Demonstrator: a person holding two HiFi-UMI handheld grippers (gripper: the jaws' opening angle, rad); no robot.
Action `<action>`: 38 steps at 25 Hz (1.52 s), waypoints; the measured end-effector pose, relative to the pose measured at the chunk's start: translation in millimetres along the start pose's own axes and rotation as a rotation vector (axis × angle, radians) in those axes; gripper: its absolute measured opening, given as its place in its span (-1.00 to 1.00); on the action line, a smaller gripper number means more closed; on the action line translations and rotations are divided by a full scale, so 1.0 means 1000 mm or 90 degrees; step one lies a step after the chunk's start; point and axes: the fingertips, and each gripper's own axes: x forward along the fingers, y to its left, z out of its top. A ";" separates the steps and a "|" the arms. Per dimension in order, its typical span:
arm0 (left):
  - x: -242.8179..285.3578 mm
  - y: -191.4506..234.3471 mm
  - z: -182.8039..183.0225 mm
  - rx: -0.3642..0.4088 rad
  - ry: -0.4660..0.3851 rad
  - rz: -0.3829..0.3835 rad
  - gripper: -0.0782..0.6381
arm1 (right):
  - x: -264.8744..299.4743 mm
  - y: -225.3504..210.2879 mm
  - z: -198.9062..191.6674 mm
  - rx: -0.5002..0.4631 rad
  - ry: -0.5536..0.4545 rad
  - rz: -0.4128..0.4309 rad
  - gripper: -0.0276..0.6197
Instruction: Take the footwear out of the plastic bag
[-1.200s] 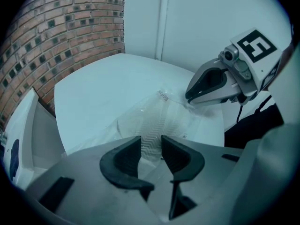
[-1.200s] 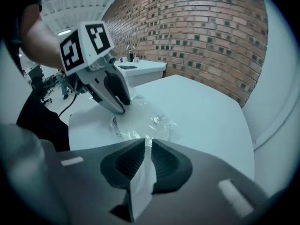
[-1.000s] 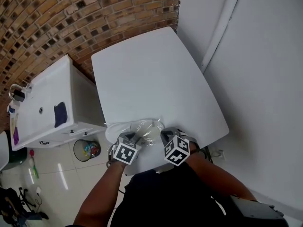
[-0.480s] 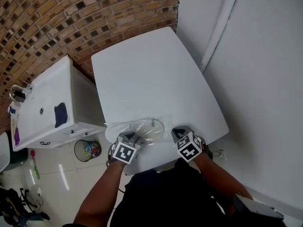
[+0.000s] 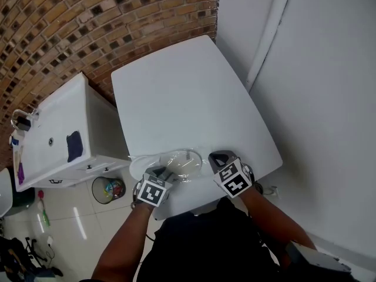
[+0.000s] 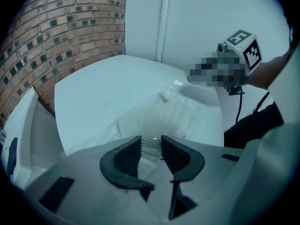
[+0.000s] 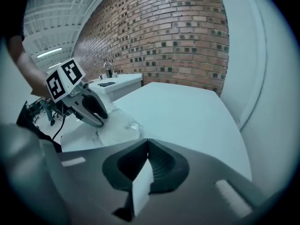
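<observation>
1. Both grippers work at the near edge of the table [image 5: 188,93]; the left gripper [image 6: 151,143] has its jaws partly closed, pinching the plastic bag [image 6: 187,109] with the footwear [image 6: 151,125] inside it, the ridged sole between the pads.
2. The right gripper [image 7: 148,143] hangs just beside the bag, not touching it as far as we can see; its jaws are pressed together on a thin white strip [image 7: 141,184]; what that strip is we cannot tell.
3. We judge the load light and floppy; the film looks thin, slick and crinkly, so it should slide over the sole and bunch up instead of lifting cleanly; the footwear looks flat and bendable, not fragile.
4. We would pin bare film at the closed end with 1 gripper and take the footwear by the sole's edge at the bag's mouth, where the tread gives some bite; which end is the mouth we cannot make out.
5. The footwear is pale, almost white, oval in outline from the head view, with a fine zigzag tread in the left gripper view; the bag is clear, creased and glinting; whether it holds 1 piece or 2 we cannot tell.
6. The bag lies flat on the white table near the front left corner; 1 end seems to reach past the left edge; farther out stand a brick wall [image 5: 88,28], a white counter [image 5: 53,128] and a waste bin [image 5: 108,188] on the floor.
</observation>
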 end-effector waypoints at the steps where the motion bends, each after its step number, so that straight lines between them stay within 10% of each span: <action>1: 0.000 0.000 0.000 0.000 -0.001 0.000 -0.38 | 0.009 0.004 0.004 -0.018 0.007 0.011 -0.91; 10: 0.000 -0.003 0.000 0.003 -0.004 -0.009 -0.39 | 0.054 0.003 -0.009 -0.053 0.109 0.045 -0.84; 25: -0.002 0.000 -0.005 0.017 -0.029 -0.037 -0.42 | 0.008 -0.053 -0.035 0.135 0.038 -0.015 -0.91; 38: -0.002 0.003 -0.003 -0.009 -0.061 -0.051 -0.48 | 0.036 0.034 -0.027 0.187 0.071 0.202 -0.60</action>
